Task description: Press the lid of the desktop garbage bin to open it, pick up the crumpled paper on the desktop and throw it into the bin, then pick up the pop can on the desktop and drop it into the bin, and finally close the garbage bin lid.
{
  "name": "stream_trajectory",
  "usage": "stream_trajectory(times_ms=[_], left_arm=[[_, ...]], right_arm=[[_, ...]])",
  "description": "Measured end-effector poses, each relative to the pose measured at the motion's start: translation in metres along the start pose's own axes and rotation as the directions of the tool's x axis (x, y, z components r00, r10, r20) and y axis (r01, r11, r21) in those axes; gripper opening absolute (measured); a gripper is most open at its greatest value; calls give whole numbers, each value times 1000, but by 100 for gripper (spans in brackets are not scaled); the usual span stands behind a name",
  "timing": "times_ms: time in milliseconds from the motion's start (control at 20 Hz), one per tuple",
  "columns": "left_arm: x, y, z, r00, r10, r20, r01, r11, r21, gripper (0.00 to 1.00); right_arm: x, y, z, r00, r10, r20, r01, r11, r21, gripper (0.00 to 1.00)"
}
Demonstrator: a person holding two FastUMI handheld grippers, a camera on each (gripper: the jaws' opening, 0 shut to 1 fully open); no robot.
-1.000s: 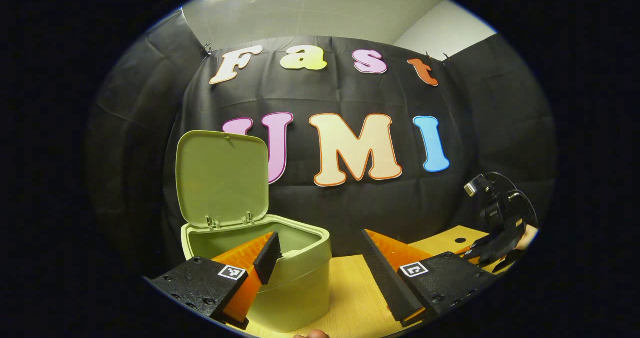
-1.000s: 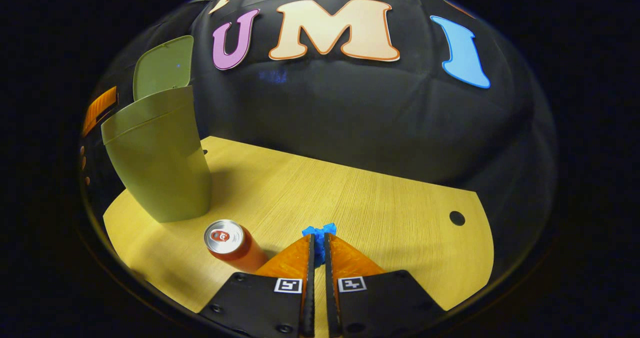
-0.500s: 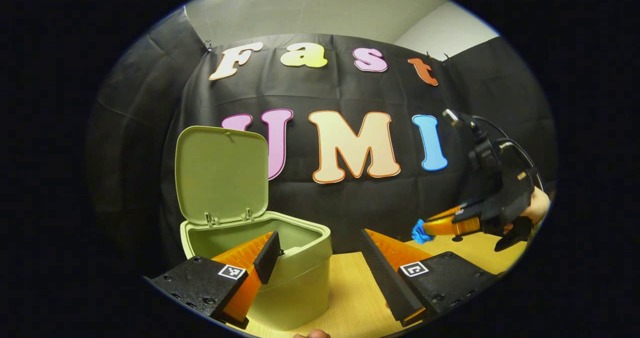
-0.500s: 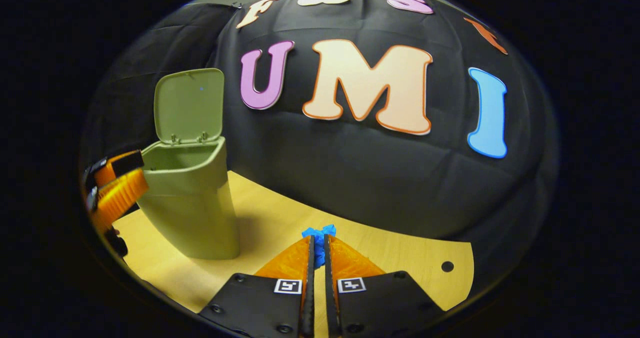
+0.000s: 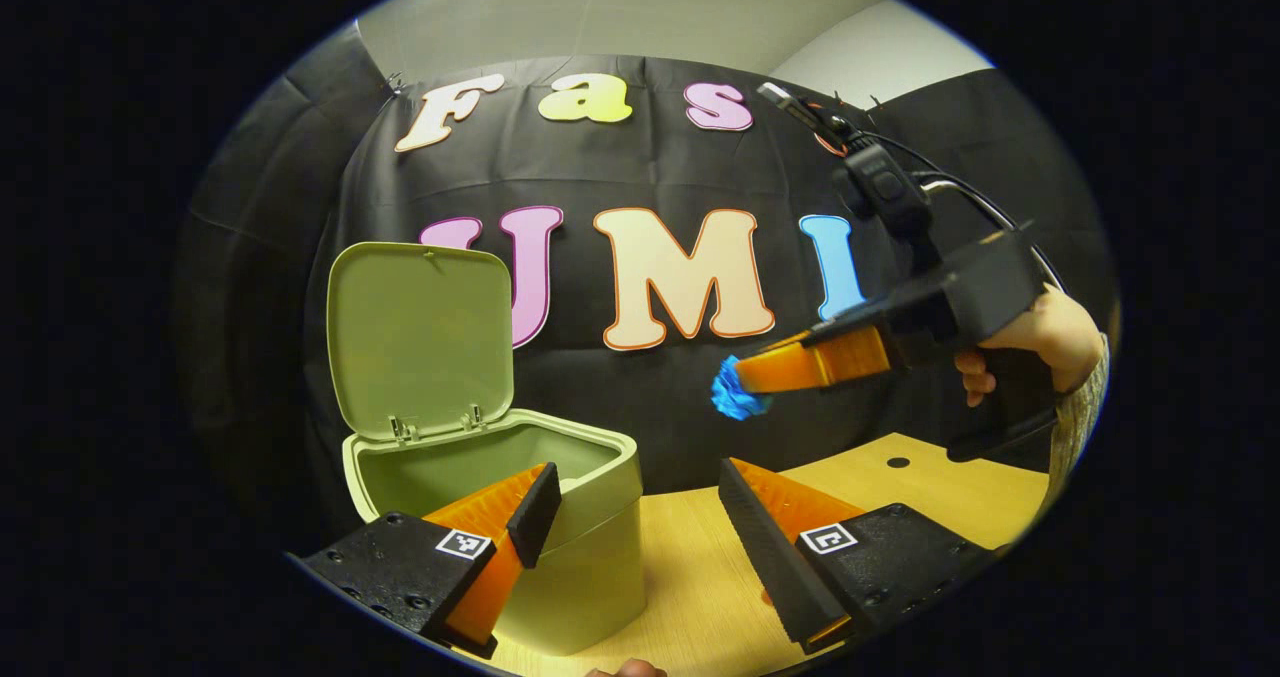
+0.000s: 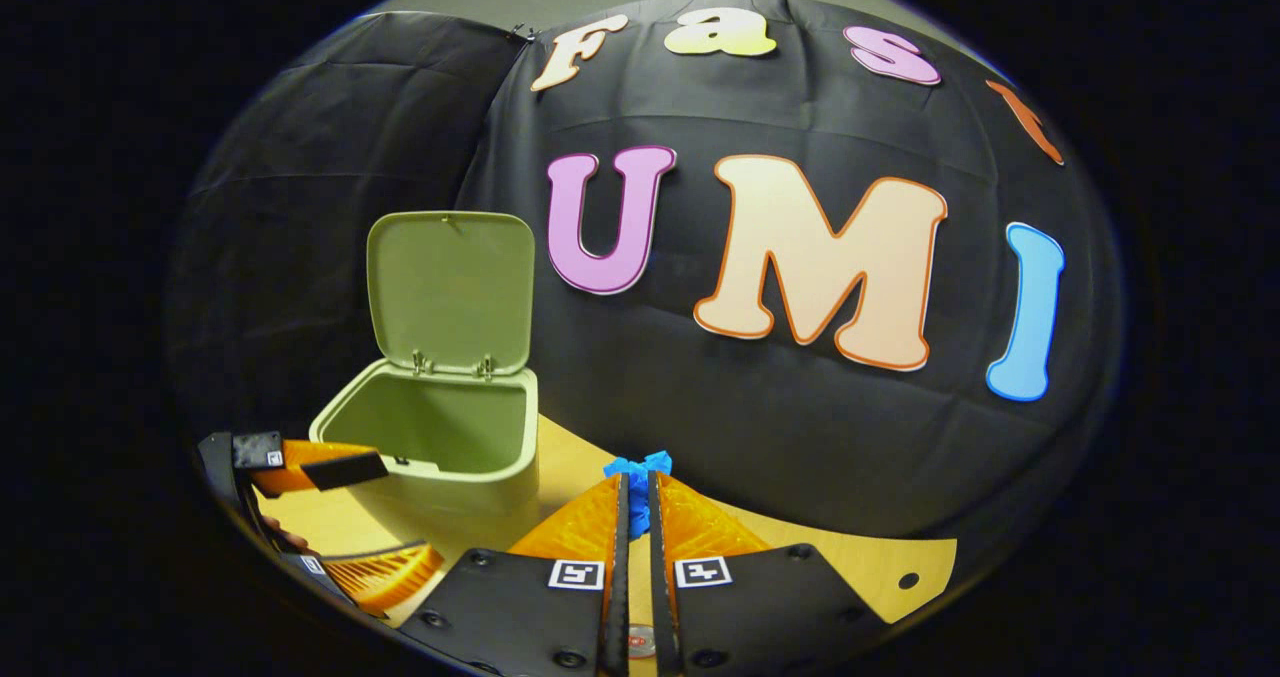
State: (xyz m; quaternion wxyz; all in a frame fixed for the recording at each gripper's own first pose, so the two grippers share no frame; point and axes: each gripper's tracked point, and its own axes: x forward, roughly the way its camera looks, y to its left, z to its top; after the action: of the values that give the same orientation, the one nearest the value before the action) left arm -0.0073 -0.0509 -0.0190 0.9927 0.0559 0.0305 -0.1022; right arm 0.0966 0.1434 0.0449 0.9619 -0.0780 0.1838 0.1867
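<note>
Pinching our blue crumpled paper (image 6: 636, 476) tight in the right gripper (image 6: 636, 487), a small scrunched wad held above the desk (image 5: 690, 567), right of the green bin (image 6: 440, 437), lid (image 6: 452, 289) upright, our left gripper (image 5: 635, 492) spread wide, holding nothing

Both views face the wall; the shared bin (image 5: 560, 517) (image 6: 440, 437) seems nearer the left gripper view
</note>
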Motion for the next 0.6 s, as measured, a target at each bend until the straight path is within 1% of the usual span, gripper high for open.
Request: stream_trajectory(times_ms=[50,100,150,200,300,450,600], left_arm=[[0,1,0,1000,1,-3,-1,1000,2,100],[-1,1,-1,1000,3,-6,-3,1000,4,96],[-2,3,-1,1000,5,-7,-5,1000,7,100],[-1,4,-1,1000,5,-9,-5,1000,8,95],[-3,5,0,1000,4,-11,-4,1000,9,94],[-3,5,0,1000,0,-15,1,1000,13,94],[-4,5,0,1000,-2,-17,2,1000,13,93]], right_arm=[[4,9,9,1000,19,18,-19,1000,6,11],[7,20,15,998,44,37,-45,999,17,11],[11,30,22,996,69,52,-71,997,25,11],[16,41,28,994,90,67,-92,995,27,12],[26,61,33,988,129,87,-132,991,25,11],[43,86,24,977,197,85,-200,979,27,11],[57,95,11,972,230,56,-232,972,33,12]])
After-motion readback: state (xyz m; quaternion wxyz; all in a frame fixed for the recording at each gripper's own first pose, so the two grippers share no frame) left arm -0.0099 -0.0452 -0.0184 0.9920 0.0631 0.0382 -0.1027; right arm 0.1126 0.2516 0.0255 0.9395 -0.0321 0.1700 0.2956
